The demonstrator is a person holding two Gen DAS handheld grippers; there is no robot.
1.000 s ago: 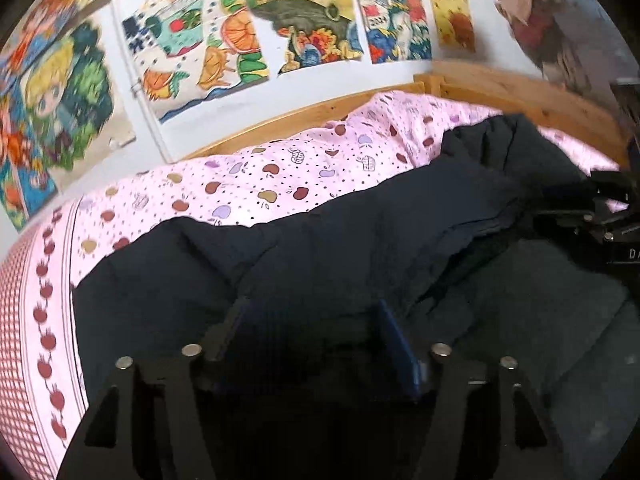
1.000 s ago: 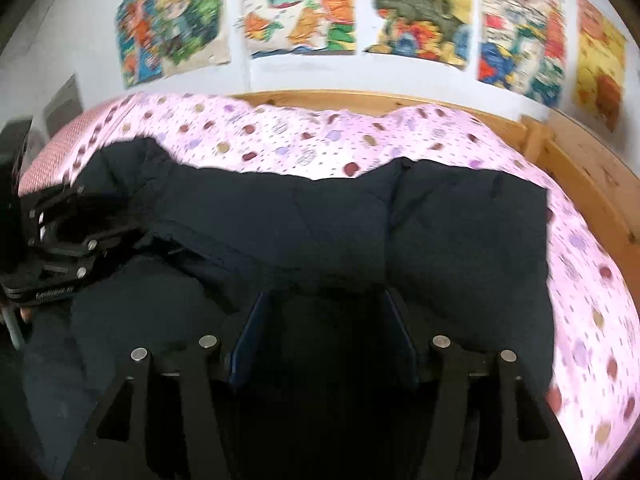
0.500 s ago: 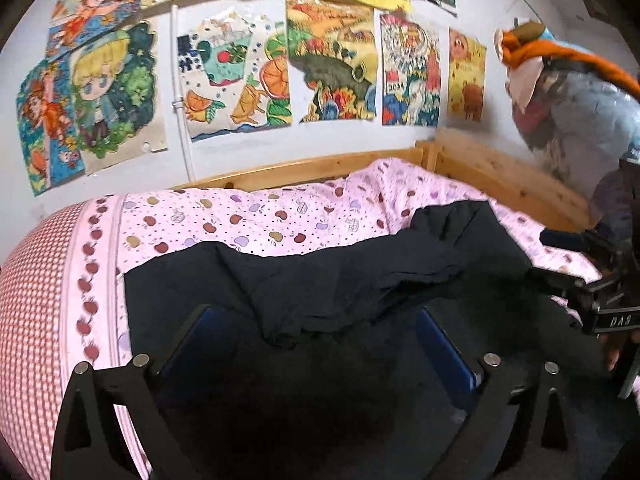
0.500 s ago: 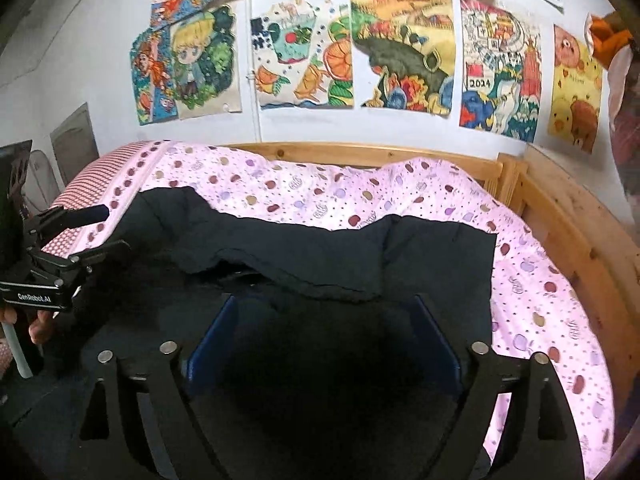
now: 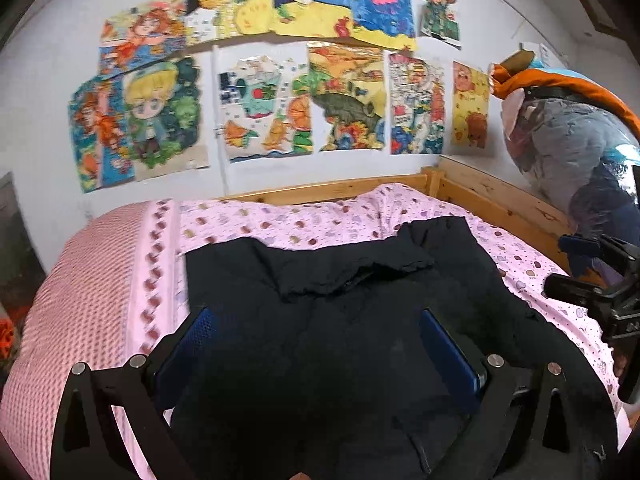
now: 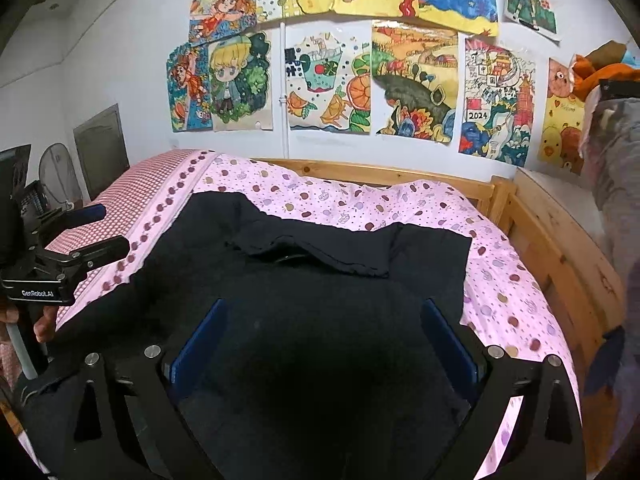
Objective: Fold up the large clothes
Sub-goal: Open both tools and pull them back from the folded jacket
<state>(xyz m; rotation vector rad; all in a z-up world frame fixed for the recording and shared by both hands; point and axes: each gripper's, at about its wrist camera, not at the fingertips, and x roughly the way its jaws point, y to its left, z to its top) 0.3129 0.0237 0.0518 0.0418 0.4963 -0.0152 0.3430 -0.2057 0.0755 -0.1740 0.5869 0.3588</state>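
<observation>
The black garment (image 5: 360, 304) lies spread out on the bed (image 5: 100, 280), on top of the pink spotted cover (image 6: 360, 204). One part of it is folded over near the far edge, and it makes a small flap (image 6: 320, 248). My left gripper (image 5: 316, 344) is wide open above the dark cloth and holds nothing. My right gripper (image 6: 320, 340) is wide open too, and it hangs over the same cloth. I cannot tell if my blue pads (image 6: 448, 336) touch the cloth. Bright drawings (image 6: 320, 84) hang on the wall behind the wooden bed frame (image 6: 552, 248).
</observation>
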